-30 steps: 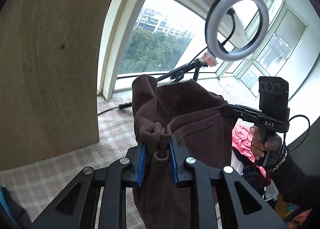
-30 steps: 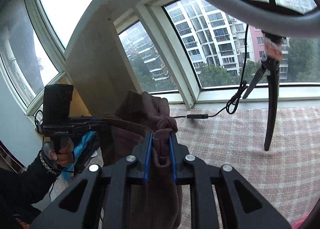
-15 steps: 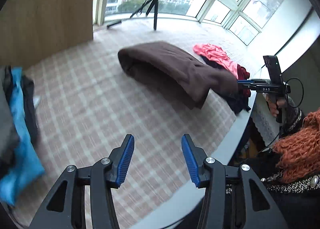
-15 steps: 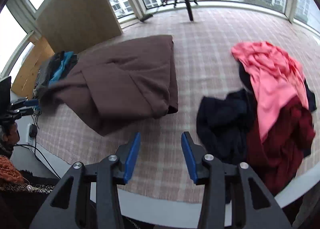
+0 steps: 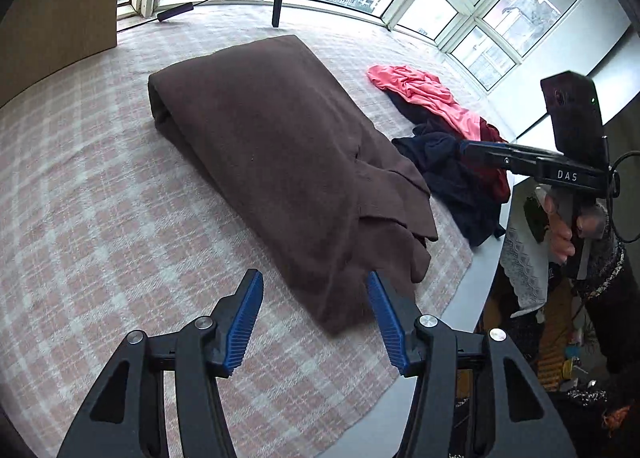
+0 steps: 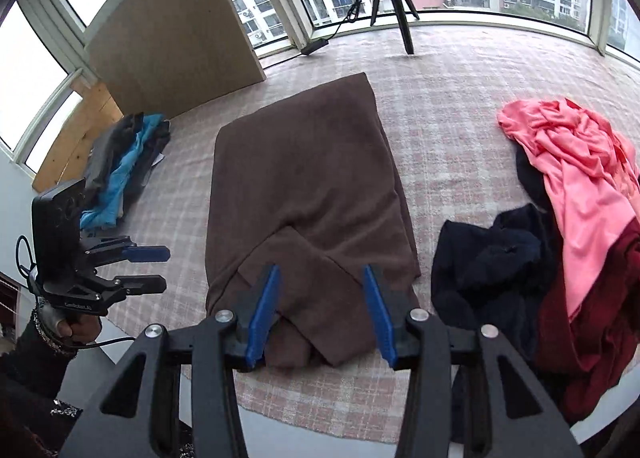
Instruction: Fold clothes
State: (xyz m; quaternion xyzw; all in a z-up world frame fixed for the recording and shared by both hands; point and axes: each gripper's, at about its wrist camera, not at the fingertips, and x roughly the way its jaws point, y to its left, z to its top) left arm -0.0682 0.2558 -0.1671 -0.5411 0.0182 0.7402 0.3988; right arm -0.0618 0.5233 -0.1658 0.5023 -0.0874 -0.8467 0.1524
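A brown garment [image 5: 280,146] lies folded lengthwise on the pink checked table cover [image 5: 100,218], its loose sleeve ends toward the near edge. My left gripper [image 5: 313,282] hovers over the garment's near corner; its jaws are opening, and the blue pads touch no cloth. In the right wrist view the brown garment [image 6: 304,178] fills the middle, and my right gripper [image 6: 320,272] stands open above its near folded end, nothing pinched. Each view shows the other gripper: the left gripper [image 6: 164,268] off the table's left edge, the right gripper [image 5: 464,148] over the dark clothes.
A heap of pink [image 6: 572,162], navy [image 6: 488,262] and dark red [image 6: 600,318] clothes lies right of the garment. A blue and grey pile [image 6: 124,162] sits at the left by a wooden board [image 6: 172,54]. A tripod [image 6: 394,2] stands by the windows.
A second ago both grippers held the brown garment up in the air. They have let go, it now lies flat on the table, and both have drawn back to its near end.
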